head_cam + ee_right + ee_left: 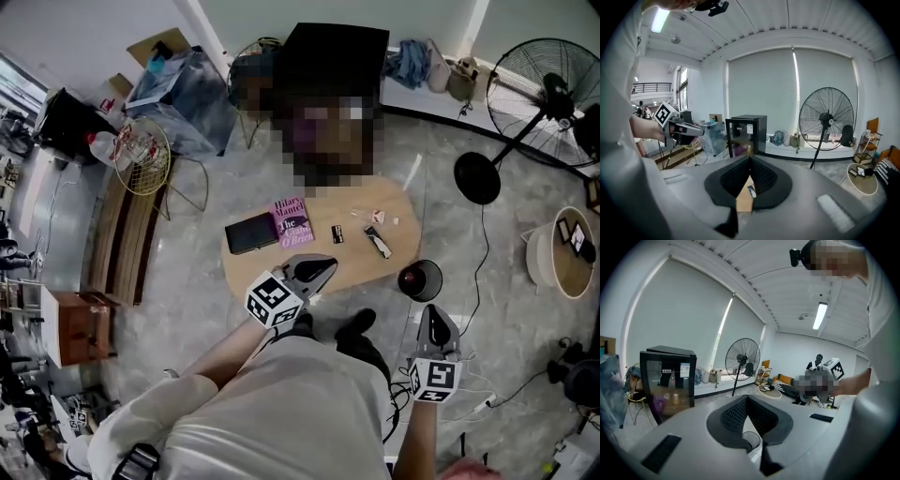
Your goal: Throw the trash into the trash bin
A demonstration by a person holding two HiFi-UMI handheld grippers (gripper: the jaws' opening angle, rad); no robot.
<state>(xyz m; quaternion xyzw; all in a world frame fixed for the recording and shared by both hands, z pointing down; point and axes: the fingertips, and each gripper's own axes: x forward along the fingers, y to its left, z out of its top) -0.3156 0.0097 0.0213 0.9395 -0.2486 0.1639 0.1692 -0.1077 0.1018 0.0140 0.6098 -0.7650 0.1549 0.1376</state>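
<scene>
Left gripper [324,270], jaws together, near trash [378,242] on table [361,267].

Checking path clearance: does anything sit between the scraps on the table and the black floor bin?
Nothing tall does. Only a small flat black-and-white item lies between the white scraps and the table edge, beside which the open bin stands.

Books [292,222] and scraps [379,217] lie on the table [361,265], bin [419,279] just right of it.
</scene>
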